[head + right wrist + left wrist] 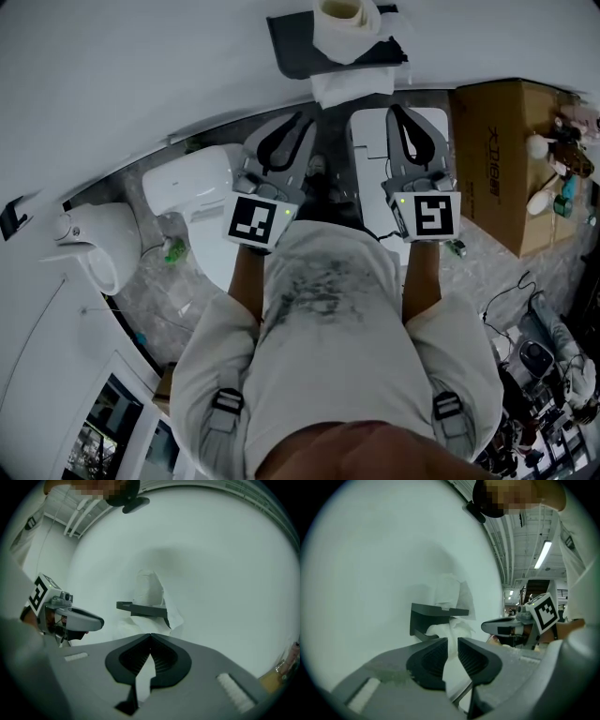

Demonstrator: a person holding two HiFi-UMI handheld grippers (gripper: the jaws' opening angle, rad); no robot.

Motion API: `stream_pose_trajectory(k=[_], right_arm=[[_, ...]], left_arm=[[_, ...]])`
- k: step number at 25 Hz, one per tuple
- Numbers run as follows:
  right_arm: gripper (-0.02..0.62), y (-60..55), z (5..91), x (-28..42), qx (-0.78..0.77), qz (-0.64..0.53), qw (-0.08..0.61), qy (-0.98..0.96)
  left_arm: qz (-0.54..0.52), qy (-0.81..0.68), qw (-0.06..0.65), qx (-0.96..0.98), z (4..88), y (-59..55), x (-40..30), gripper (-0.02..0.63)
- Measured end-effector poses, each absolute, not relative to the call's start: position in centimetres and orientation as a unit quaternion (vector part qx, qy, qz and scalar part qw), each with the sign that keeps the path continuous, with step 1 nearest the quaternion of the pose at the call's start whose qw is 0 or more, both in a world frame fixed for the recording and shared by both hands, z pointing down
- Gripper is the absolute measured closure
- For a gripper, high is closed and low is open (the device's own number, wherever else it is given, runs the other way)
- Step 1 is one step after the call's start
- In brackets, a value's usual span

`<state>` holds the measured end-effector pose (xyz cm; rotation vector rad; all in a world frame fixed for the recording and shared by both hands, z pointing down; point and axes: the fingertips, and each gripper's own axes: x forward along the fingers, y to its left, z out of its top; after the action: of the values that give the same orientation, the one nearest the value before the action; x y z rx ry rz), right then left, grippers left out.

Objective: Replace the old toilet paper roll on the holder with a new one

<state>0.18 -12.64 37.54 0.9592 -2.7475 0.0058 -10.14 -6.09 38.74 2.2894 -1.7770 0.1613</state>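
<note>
Reaching for the holder (291, 52), top centre of head view.
Left gripper (452, 649) is slightly open, right gripper (150, 638) closed, both empty (roll (345, 19) untouched); next likely means gripping the roll.

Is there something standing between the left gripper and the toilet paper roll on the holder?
Nothing visible does. The left gripper points at the toilet paper roll on its holder with only open air between. The right gripper is off to the side, out of the path.
</note>
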Motion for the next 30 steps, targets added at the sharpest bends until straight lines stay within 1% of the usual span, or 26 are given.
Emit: stream_pose_trajectory(k=[5,11,16,21,30], right_arm=[[0.594,-13.4,38.0,0.2,0.336,-0.001,0.114,-0.935],[0.594,-14.2,38.4,0.2,0.344,-0.005,0.115,-0.932],[0.594,-14.8,38.2,-0.3,0.344,-0.012,0.112,-0.932],[0.594,-15.3,38.4,-0.5,0.346,-0.013,0.106,-0.932],[0.594,-16.1,38.6,-0.9,0.343,-0.013,0.109,-0.933]], left_arm=[[0.056,-0.599,0.117,0.79,39.5,-6.8,-10.0,0.506],[0.058,-0.583,0.12,0.802,40.3,-8.0,-9.5,0.426],[0.057,-0.572,0.122,0.809,40.7,-9.0,-9.3,0.377],[0.054,-0.565,0.123,0.814,41.0,-9.8,-9.2,0.348],[0.049,-0.553,0.122,0.823,41.1,-10.9,-8.7,0.344]])
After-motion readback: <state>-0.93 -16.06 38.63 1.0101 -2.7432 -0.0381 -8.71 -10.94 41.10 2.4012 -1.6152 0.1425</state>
